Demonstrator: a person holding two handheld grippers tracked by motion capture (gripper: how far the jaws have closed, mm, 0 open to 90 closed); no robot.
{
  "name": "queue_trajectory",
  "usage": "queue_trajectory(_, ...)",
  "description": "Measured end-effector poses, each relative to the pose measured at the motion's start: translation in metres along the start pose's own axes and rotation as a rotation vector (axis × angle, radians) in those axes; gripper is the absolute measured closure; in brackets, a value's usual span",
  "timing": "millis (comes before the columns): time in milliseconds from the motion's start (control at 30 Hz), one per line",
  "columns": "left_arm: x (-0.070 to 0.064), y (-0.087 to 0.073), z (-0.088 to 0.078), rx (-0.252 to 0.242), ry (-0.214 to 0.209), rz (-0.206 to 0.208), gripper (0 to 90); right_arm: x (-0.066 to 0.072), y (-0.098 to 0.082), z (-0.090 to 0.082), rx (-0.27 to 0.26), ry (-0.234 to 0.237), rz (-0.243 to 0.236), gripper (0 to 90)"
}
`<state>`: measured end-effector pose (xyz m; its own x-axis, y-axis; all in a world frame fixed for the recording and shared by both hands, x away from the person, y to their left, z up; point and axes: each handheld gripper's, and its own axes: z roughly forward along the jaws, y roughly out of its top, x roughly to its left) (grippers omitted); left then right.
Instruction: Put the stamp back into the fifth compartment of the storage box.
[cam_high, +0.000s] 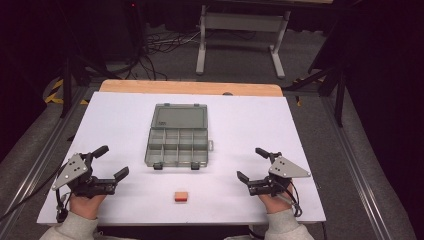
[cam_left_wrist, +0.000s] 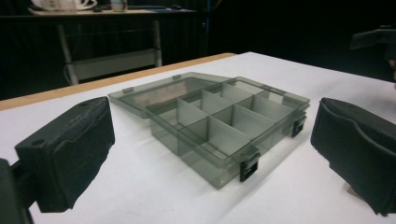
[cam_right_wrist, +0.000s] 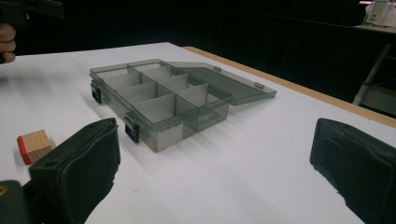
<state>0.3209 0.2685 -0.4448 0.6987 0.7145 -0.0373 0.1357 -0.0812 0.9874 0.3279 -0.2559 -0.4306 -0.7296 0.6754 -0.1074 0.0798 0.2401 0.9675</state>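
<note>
Resting at the left edge of the white table (cam_high: 125, 120), the left gripper (cam_high: 110, 161) sits in a hand with its two black jaws spread wide and nothing between them; in the left gripper view the pads look like rough, matte foam blocks with rounded corners. A grey three-cornered plate caps it.

Just right of it, at the table's middle, stands the compartment box (cam_high: 177, 146), made of smoky, see-through grey plastic. It is a shallow rectangle split by thin dividers into small bins in two rows, all seemingly bare. Its lid (cam_high: 180, 117) is thrown back flat on the far side, hinged along the box's long edge. The box's long axis runs left to right across the table, and two black latches (cam_high: 158, 166) on the near wall point toward the person.

Nearer the person and in front of the box lies a small wooden block (cam_high: 181, 197), pale wood with a red face, set apart from the box and roughly midway between the two tools.

Farther right, the right gripper (cam_high: 252, 164) is likewise held with jaws parted and empty, well apart from both block and box.
</note>
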Motion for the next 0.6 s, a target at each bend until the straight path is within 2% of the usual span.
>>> queue_trajectory(67,-0.001,0.002,0.002,-0.007,-0.05,0.002,0.4,0.0,0.0,0.0,-0.005,-0.004,0.002,2.3)
queue_trajectory(100,-0.003,0.004,0.003,-0.006,-0.077,0.022,0.3,-0.001,0.0,-0.001,-0.007,-0.008,0.007,2.3)
queue_trajectory(200,-0.005,0.008,0.004,0.015,-0.098,0.027,0.1,-0.002,-0.002,0.0,-0.001,-0.004,0.034,2.2)
queue_trajectory(233,-0.006,0.01,0.005,0.017,-0.11,0.022,0.1,-0.002,-0.003,0.0,0.0,0.001,0.041,2.2)
queue_trajectory(267,-0.007,0.013,0.007,0.025,-0.129,-0.005,0.0,-0.002,-0.003,0.0,0.001,0.003,0.046,2.2)
queue_trajectory(333,-0.007,0.015,0.009,0.013,-0.155,-0.016,0.0,-0.002,-0.004,-0.001,-0.002,-0.003,0.062,2.2)
queue_trajectory(367,-0.007,0.015,0.01,0.006,-0.166,-0.013,0.1,-0.002,-0.004,-0.001,-0.008,-0.006,0.069,2.2)
queue_trajectory(467,-0.009,0.018,0.014,0.027,-0.167,-0.005,0.4,-0.002,-0.006,-0.001,-0.013,-0.011,0.083,2.2)
queue_trajectory(500,-0.012,0.021,0.021,0.043,-0.177,-0.004,0.7,-0.002,-0.006,-0.001,-0.005,-0.015,0.088,2.2)
queue_trajectory(600,-0.014,0.024,0.025,0.041,-0.193,0.001,0.7,-0.001,-0.006,-0.001,-0.002,-0.014,0.084,2.2)
